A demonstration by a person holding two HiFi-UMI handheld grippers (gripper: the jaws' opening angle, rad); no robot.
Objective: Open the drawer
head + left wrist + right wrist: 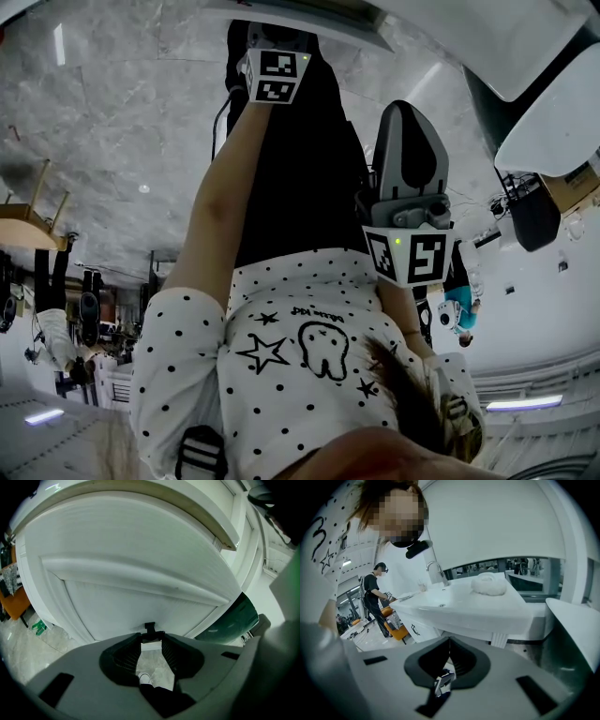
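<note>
The white drawer front (140, 573) fills the left gripper view, with a raised frame around its panel. A small black handle (150, 629) sticks out at its lower edge. My left gripper (151, 637) has its jaw tips on either side of that handle and looks shut on it. In the head view the left gripper (279, 42) is held out at arm's length against the white cabinet (309, 17). My right gripper (449, 641) hangs free and away from the drawer, tips together with nothing in them. In the head view the right gripper (409, 122) is close to my body.
The right gripper view shows a white washbasin counter (487, 611) with a tap (437, 570), a white bundle (488, 584) on it, and another person in black (375, 597) beside an orange chair (399, 632). A dark green object (234, 620) lies right of the drawer.
</note>
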